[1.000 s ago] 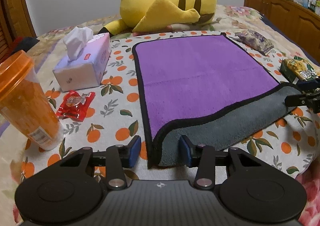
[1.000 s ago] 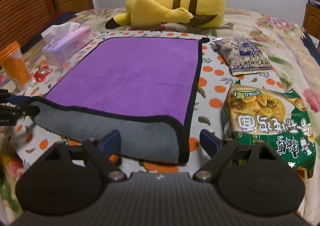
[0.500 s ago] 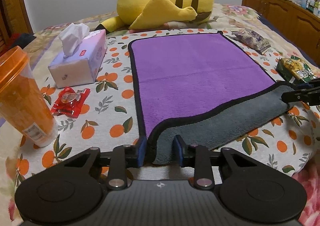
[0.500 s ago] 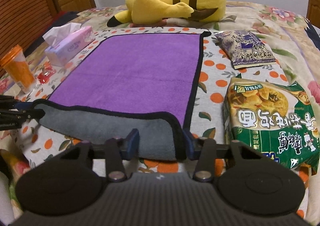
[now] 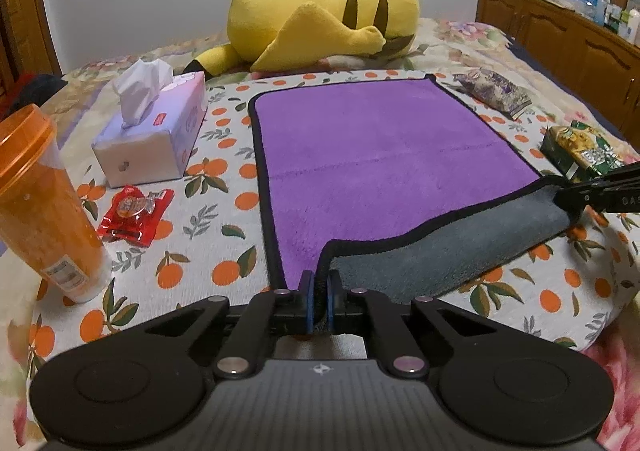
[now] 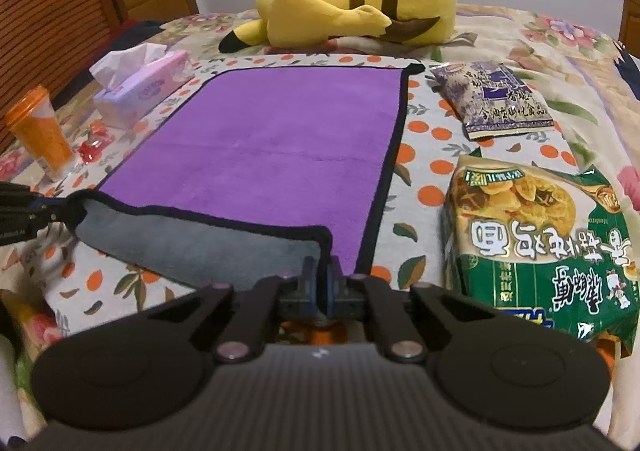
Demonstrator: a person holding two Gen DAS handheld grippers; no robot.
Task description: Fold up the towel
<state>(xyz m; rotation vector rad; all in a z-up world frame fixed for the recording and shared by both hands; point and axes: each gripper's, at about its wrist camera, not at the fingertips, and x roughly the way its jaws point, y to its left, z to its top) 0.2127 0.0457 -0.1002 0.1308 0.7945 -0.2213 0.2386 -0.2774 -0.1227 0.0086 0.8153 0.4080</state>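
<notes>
The bed (image 5: pixel 460 35) carries everything, under a cloth printed with oranges (image 5: pixel 224 235), and at its far end lies a big yellow plush toy (image 5: pixel 320 15). In the middle of the cloth the towel (image 5: pixel 380 155) is spread flat, purple side up, with a black border; its near edge is turned over, so the grey underside shows in a strip. It looks thick, soft and light, so I judge it will sag between two holds and will not slip easily from rubber pads; the two near corners are the good places to take it. The left gripper (image 5: pixel 319 293) has its jaws pressed together on the near left corner, and the right gripper (image 6: pixel 322 287) is clamped in the same way on the near right corner. On the left side stands a tissue box (image 5: pixel 156 131) with one tissue coming out of the top, and nearer an orange cup (image 5: pixel 44 211) with a lid, which seems full of an orange drink. On the right lie a green noodle packet (image 6: pixel 540 251) and a purple snack bag (image 6: pixel 492 99), both sealed as far as I can see. The smallest thing is a red sweet wrapper (image 5: pixel 136 215) between the cup and the towel.
</notes>
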